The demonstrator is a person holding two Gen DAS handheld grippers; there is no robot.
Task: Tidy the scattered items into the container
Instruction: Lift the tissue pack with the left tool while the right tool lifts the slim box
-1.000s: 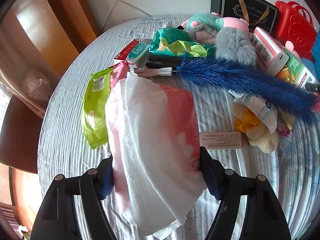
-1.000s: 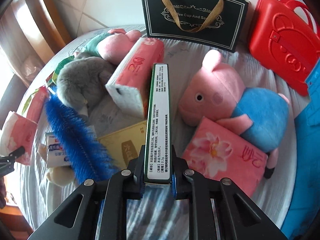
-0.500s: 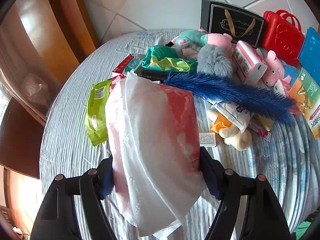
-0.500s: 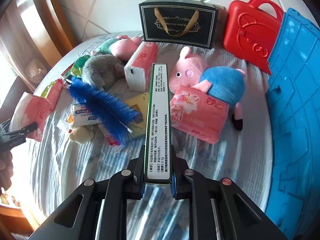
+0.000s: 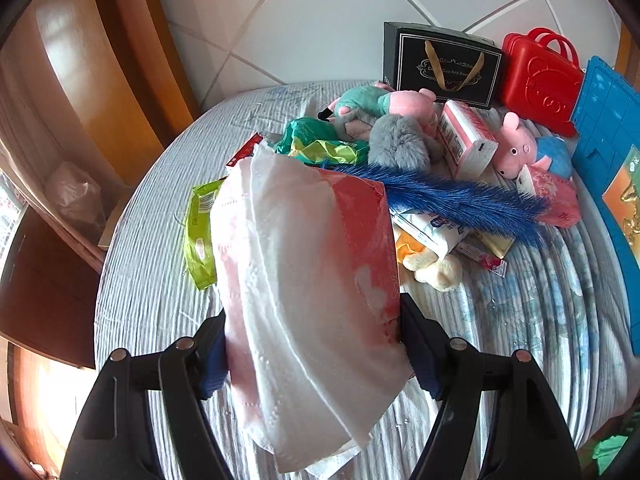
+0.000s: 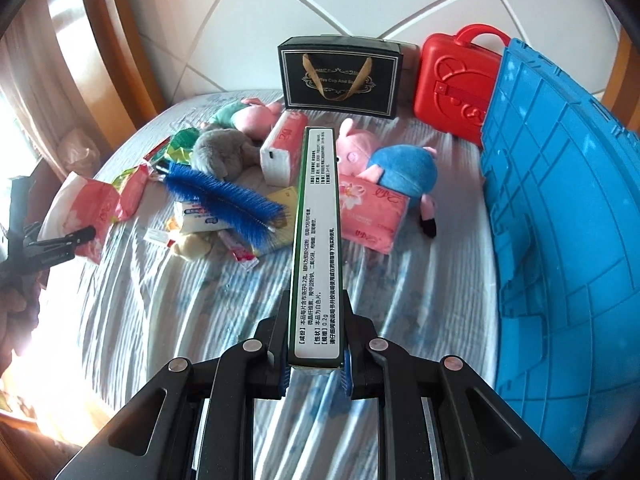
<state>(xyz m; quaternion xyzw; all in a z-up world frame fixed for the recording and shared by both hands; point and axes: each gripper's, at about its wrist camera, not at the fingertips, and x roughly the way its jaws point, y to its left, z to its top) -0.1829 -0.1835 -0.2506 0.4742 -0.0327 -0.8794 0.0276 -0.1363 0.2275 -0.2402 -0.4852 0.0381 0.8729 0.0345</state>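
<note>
My left gripper (image 5: 312, 344) is shut on a pink tissue pack (image 5: 320, 256) with white tissue hanging out, held above the bed. It also shows at the left of the right wrist view (image 6: 86, 216). My right gripper (image 6: 316, 364) is shut on a long green medicine box (image 6: 318, 240), held edge-up above the bed. The blue crate (image 6: 560, 208) stands at the right, also in the left wrist view (image 5: 608, 120). Scattered items lie in a pile: a blue brush (image 6: 224, 200), a pink pig plush (image 6: 384, 160), a pink tissue pack (image 6: 372, 212), a grey plush (image 6: 220, 152).
A black gift bag (image 6: 340, 76) and a red toy case (image 6: 456, 80) stand at the back by the tiled wall. A green wrapper (image 5: 198, 232), a green snack bag (image 5: 320, 144) and a yellow plush (image 5: 432, 264) lie on the striped sheet (image 6: 200, 312). A wooden frame (image 5: 120, 80) is at the left.
Both grippers have pulled back and up from the pile with their items still held. The blue crate has come more into view at the right.
</note>
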